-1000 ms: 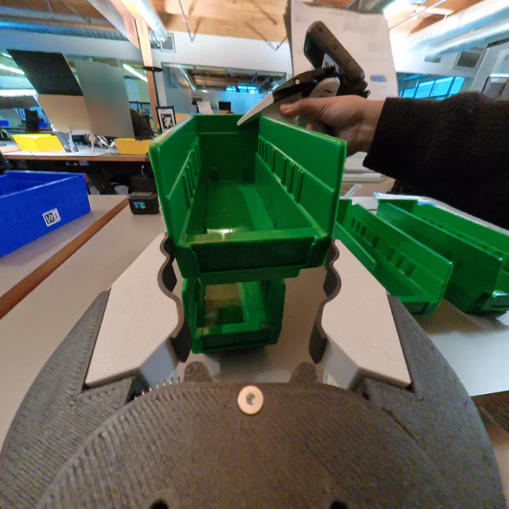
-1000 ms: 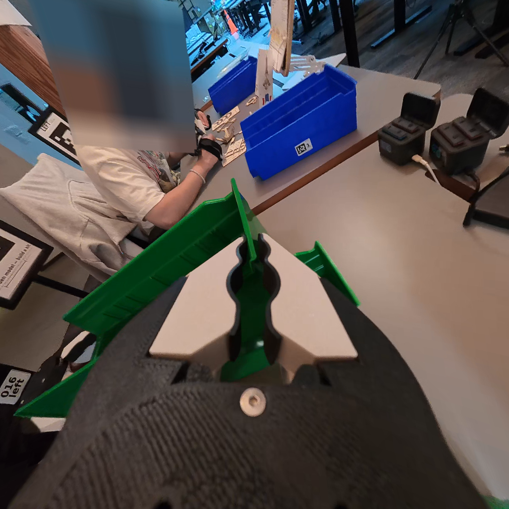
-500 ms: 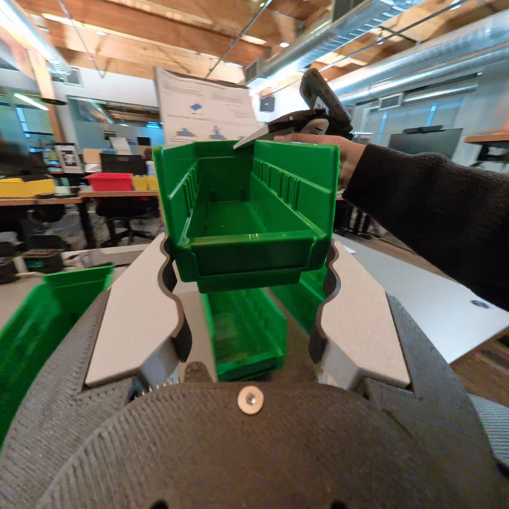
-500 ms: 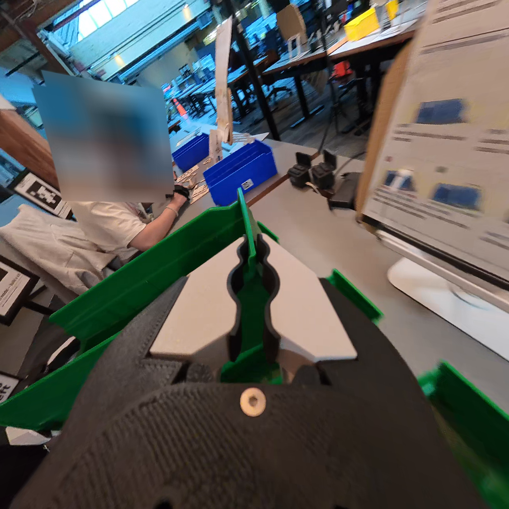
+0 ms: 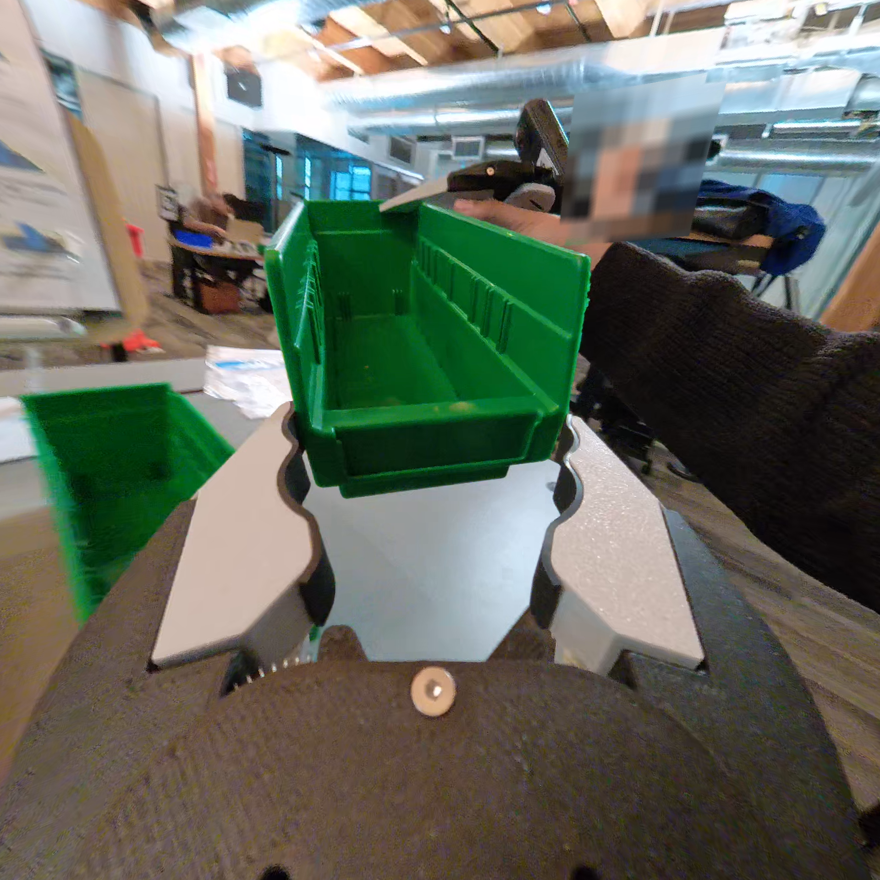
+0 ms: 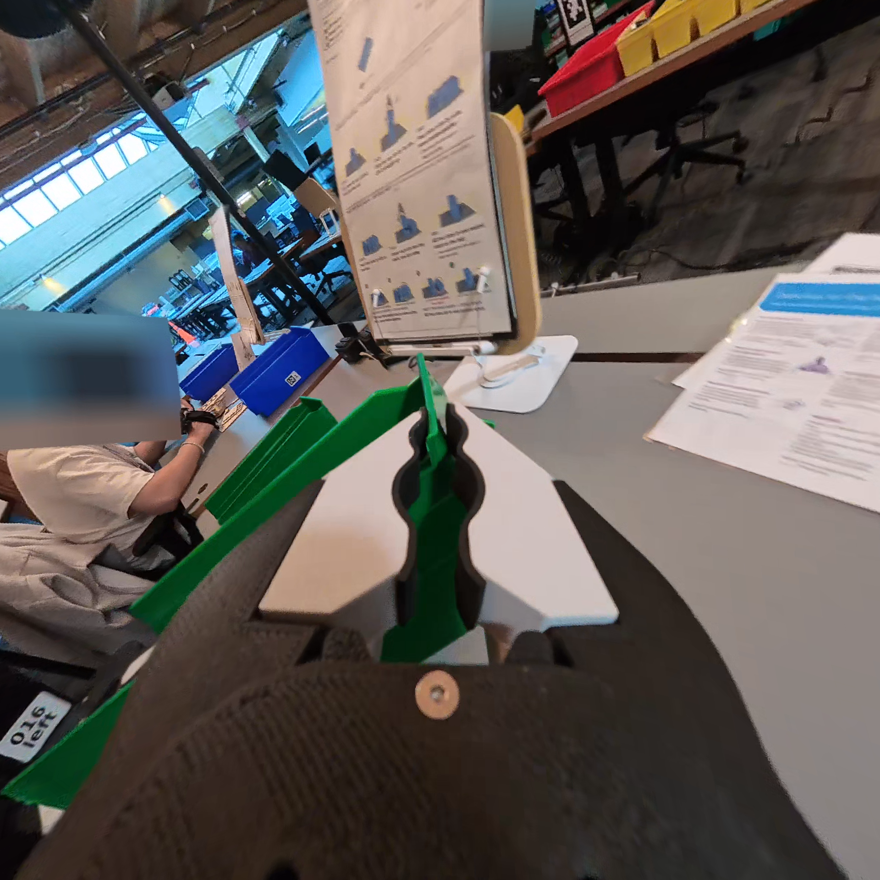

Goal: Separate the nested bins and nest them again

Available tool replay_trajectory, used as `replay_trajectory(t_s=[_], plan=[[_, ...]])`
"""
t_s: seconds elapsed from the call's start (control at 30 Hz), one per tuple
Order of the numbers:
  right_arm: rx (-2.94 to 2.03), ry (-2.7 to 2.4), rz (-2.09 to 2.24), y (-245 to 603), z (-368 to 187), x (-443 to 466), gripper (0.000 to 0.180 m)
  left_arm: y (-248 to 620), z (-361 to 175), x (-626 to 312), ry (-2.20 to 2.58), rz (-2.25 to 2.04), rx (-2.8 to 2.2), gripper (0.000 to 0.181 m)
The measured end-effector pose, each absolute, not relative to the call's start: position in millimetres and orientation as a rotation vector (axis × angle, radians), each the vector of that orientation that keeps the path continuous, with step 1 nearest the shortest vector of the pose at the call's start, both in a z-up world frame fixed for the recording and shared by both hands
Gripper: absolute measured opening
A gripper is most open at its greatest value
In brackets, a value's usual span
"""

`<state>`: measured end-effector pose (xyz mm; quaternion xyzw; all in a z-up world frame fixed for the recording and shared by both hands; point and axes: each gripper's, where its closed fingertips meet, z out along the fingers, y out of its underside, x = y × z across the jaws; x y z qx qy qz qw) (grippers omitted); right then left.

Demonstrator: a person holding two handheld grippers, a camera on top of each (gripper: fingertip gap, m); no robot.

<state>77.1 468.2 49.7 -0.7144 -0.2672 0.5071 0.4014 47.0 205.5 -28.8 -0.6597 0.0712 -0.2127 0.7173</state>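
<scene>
Aloft, green bin (image 5: 428,333) between left gripper (image 5: 428,457) and right gripper (image 6: 440,457) (both clamped).

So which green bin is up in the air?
The long green bin held by both grippers, left gripper at its front and right gripper pinching its back wall. The other green bin sits on the table.

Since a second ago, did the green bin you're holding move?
Yes. The held green bin swung sideways with both grippers: the blue bins that were close ahead in the right wrist view now sit far off to the left.
</scene>
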Motion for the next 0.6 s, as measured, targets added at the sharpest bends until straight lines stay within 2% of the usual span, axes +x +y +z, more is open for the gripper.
replay_trajectory(t_s=[0.3, 0.4, 0.6], plan=[[-1.819, -0.492, 1.441, 504.5, -40.2, 134.7, 0.006, 236.1, -125.1, 122.1, 0.242, -0.624, -1.693, 0.096], [-1.884, -0.53, 1.509, 512.6, -79.4, 121.1, 0.007, 240.5, -145.4, 130.8, 0.272, -0.621, -1.745, 0.09], [-1.87, -0.585, 1.676, 532.1, -121.6, 77.3, 0.005, 248.5, -167.1, 134.5, 0.326, -0.579, -1.821, 0.097]])
